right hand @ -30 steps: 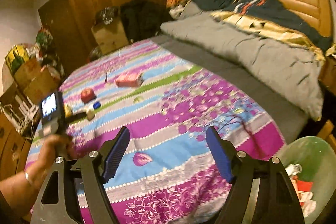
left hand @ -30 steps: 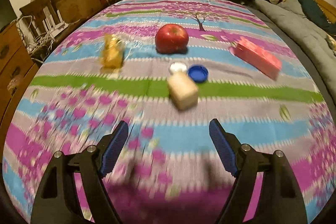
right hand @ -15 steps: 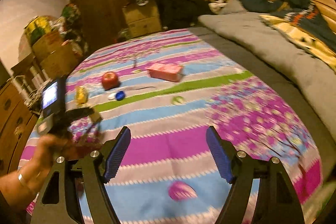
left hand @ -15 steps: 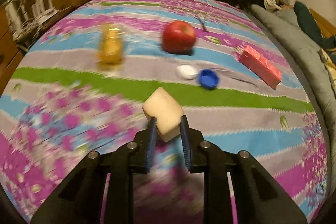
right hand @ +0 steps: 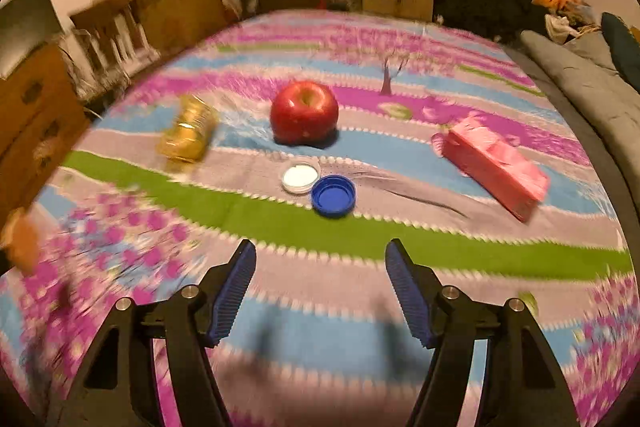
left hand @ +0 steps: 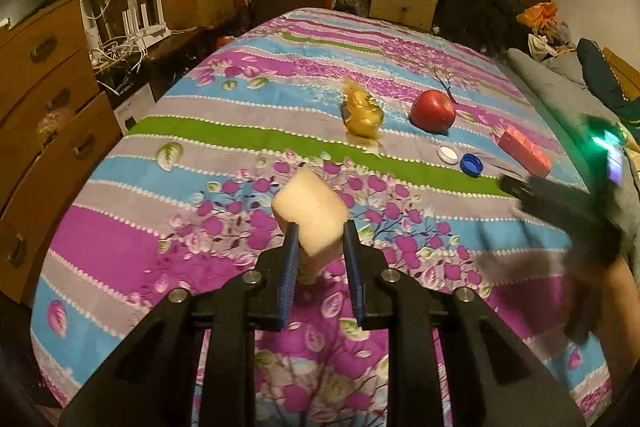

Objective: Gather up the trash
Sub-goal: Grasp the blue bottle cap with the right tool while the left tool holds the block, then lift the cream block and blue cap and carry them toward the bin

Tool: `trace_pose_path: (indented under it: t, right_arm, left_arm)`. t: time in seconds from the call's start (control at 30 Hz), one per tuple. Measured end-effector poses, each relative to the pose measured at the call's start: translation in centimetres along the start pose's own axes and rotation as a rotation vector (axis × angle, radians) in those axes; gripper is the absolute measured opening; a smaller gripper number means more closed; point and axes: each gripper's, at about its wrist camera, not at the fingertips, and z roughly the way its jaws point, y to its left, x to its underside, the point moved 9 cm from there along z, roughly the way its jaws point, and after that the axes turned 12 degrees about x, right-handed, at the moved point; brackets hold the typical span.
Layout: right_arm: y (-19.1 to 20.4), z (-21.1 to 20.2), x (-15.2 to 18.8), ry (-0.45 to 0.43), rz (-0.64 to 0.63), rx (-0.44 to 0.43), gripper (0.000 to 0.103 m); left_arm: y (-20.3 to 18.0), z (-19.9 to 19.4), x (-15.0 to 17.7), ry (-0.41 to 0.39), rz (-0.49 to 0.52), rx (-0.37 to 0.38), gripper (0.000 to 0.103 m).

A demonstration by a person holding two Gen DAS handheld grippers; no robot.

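the left gripper is clamped on a pale foam block, held clear above the flowered bedspread. the right gripper, its jaws closing with nothing between them, hangs over the spread just short of a blue bottle cap that touches a white cap. beyond them lie a red apple, a crumpled yellow wrapper and a pink carton, well apart.

The left gripper has clamped and lifted the sponge; the right gripper, jaws closing, swung over the caps.
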Motion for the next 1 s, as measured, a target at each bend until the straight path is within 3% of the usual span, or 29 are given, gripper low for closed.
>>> trace_pose_path:
  t: [0.03,0.13,0.2,0.27,0.3,0.33,0.47,0.57,0.6,0.77,0.83,1.0]
  right_arm:
    - [0.5,1.6,-0.4,0.024,-0.013,0.012,0.064]
    - [1.1,6.1,-1.1,0.095,-0.024,0.076,0.043]
    - [0.8,8.5,-1.5,0.132,0.018,0.07,0.026]
    - [0.4,9.2,-1.4,0.123,0.061,0.059,0.025]
    - [0.1,9.1,-1.4,0.117,0.084,0.053,0.009]
    - [-0.2,8.9,-1.2,0.115,0.102,0.043,0.005]
    - [-1.3,7.5,-0.1,0.102,0.159,0.022,0.007]
    - [-1.2,6.8,0.1,0.083,0.151,0.006,0.053]
    - [-1.2,7.0,-0.2,0.074,0.127,0.027,0.056]
    - [-0.2,9.9,-2.0,0.093,0.013,0.057,0.056]
    - [0.0,10.2,-2.4,0.081,-0.02,0.051,0.04]
    - [-0.9,6.4,-0.6,0.023,0.004,0.052,0.04]
  left_arm:
    - [0.4,-0.1,0.0,0.004,-0.007,0.0,0.021]
    - [1.6,-0.3,0.1,-0.001,-0.034,-0.012,0.021]
    - [2.2,-0.4,0.1,0.001,-0.041,-0.019,0.021]
    - [2.5,-0.5,-0.1,-0.008,-0.024,-0.037,0.021]
    - [2.6,-0.6,-0.1,-0.014,-0.015,-0.043,0.021]
    - [2.7,-0.6,-0.2,-0.015,-0.01,-0.042,0.021]
    - [2.8,-0.4,0.2,-0.003,-0.034,-0.022,0.021]
    - [2.4,-0.4,0.5,0.002,-0.031,-0.011,0.021]
    - [2.3,-0.3,0.6,0.005,-0.028,-0.008,0.021]
    - [3.4,0.3,0.8,0.026,-0.05,-0.014,0.021]
    - [3.9,0.6,0.8,0.03,-0.064,-0.022,0.021]
    - [3.4,0.6,0.8,0.031,-0.04,-0.026,0.021]
